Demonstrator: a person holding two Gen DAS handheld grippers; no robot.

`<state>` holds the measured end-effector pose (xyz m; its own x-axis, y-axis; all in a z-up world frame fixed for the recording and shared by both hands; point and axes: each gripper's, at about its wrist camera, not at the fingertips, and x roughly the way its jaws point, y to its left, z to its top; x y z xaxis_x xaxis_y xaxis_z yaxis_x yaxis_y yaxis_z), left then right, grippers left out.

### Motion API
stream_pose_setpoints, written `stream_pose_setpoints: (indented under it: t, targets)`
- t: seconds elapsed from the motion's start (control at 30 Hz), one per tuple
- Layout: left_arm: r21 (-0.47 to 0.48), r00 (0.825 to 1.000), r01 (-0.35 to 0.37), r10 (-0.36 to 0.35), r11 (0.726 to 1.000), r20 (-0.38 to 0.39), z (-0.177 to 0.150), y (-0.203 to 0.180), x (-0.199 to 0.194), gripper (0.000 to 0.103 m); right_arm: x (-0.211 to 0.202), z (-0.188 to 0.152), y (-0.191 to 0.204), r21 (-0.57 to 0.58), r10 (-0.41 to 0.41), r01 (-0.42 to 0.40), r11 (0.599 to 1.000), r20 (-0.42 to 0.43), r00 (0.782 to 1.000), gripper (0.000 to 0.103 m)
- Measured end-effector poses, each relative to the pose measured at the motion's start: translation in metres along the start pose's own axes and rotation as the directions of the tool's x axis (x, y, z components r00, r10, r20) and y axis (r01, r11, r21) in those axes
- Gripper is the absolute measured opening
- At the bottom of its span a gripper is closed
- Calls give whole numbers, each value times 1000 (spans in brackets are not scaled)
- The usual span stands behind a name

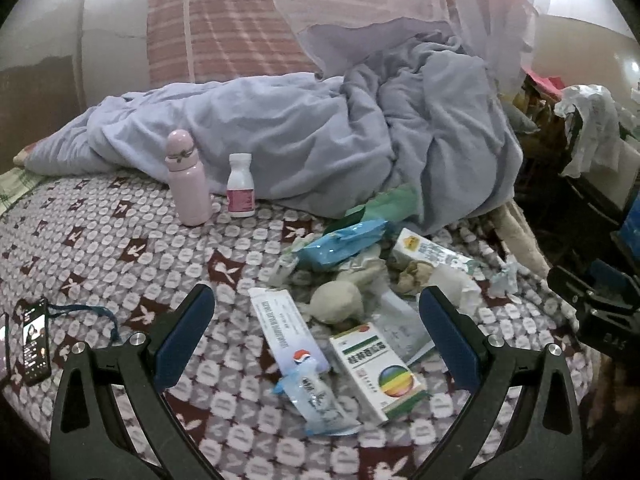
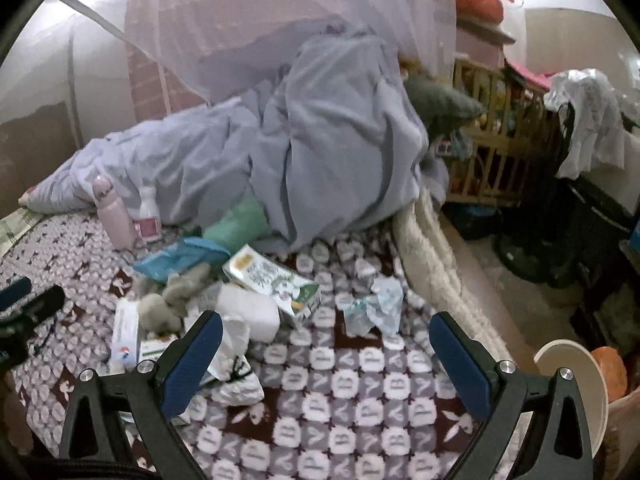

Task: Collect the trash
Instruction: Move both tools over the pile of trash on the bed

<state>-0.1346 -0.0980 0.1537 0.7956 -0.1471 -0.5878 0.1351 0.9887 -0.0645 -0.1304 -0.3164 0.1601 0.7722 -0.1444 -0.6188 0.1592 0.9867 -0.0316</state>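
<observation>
On patterned bedspread: crumpled wrappers, medicine boxes heaped.

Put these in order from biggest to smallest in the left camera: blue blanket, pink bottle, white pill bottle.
1. Blue blanket, by far the biggest.
2. Pink bottle.
3. White pill bottle, standing beside the pink one, clearly shorter.

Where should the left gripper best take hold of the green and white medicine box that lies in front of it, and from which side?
Grip the green and white medicine box across its two long sides near the middle, coming from above. It lies flat on the patterned bedspread, and the open left gripper looks wide enough.
</observation>
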Motion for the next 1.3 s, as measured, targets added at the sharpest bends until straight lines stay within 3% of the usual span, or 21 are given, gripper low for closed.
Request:
stream_pose_setpoints:
  t: [0.7,1.3]
  targets:
    - [-19,1000,12,-11,1000,20,6,-7,-6,102,-29,11,5,0,11,-11,1000,106,994,102]
    - [-44,996,-20,23,999,88,16,3,-16,102,-37,17,6,1,21,-21,1000,154,988,102]
